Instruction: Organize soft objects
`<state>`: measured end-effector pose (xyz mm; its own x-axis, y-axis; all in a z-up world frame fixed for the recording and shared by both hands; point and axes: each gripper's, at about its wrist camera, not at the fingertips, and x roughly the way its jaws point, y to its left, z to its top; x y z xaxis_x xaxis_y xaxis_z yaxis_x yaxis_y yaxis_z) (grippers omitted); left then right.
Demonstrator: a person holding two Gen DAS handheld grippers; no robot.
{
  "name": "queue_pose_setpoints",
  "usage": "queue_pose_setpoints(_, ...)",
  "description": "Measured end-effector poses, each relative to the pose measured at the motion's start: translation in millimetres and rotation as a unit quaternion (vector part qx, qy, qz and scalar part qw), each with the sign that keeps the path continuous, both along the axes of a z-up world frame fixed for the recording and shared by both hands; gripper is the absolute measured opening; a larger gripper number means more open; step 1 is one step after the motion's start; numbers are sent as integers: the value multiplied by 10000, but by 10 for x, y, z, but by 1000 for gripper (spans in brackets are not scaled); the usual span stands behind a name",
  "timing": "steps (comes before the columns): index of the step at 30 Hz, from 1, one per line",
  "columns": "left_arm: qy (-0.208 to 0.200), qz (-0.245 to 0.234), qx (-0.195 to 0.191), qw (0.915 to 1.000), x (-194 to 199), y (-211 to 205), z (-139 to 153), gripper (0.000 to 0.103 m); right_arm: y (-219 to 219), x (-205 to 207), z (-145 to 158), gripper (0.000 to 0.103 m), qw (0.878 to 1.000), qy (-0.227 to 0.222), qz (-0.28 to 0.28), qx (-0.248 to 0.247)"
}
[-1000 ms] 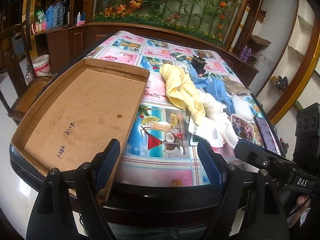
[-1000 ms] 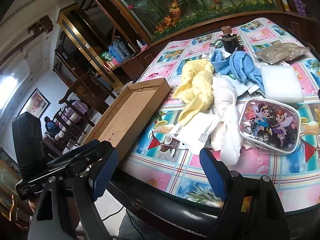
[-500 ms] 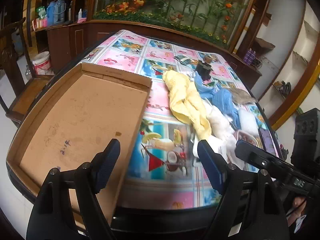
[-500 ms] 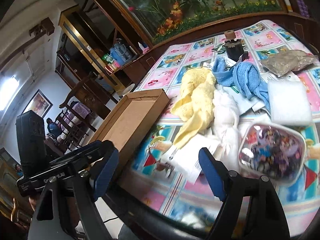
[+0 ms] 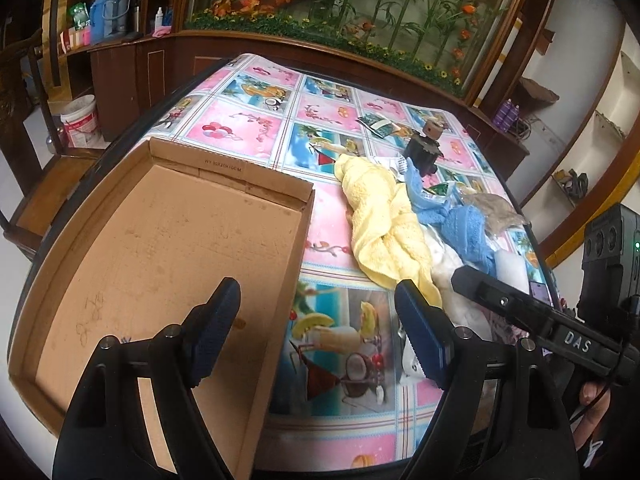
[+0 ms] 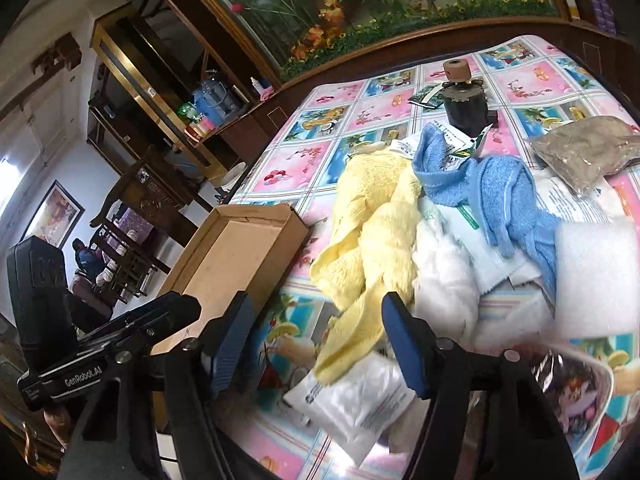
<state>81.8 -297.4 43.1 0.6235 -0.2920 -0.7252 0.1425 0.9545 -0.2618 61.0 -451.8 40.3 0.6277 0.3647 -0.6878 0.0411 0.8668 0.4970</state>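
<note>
Two grippers hang over the near edge of a table covered with a pink-and-blue fruit-print cloth [image 5: 256, 128], and both are spread wide with nothing between the fingers. The left gripper [image 5: 318, 334] sits above the right wall of a shallow cardboard tray [image 5: 168, 240], which lies on the left half of the table with no item visible inside. The right gripper [image 6: 316, 340] is just in front of the pile of soft things on the right half.

In that pile, a yellow towel [image 6: 372, 224] lies nearest the tray, its lower end trailing toward the right gripper's fingers. A white fluffy cloth [image 6: 444, 280] lies against its right side, and a blue towel [image 6: 500, 196] is draped farther back over printed paper sheets. A white foam block [image 6: 596, 276] sits at the pile's right edge, and a white plastic bag [image 6: 352, 404] lies near the table's front edge, under the yellow towel's tip. A dark cylindrical jar with a brown knob [image 6: 464, 100] stands at the far side, behind the towels.
</note>
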Motion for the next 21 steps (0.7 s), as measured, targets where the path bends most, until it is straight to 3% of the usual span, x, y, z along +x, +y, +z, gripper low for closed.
queue_pose_setpoints(12, 244, -132, 40, 9996, 499, -191, 39, 80, -205, 524, -59, 56, 9996, 199, -154, -120)
queue_pose_setpoints(21, 633, -484, 92, 9968, 1237, -564, 31, 80, -179, 948, -547, 42, 9942, 935, 33, -523)
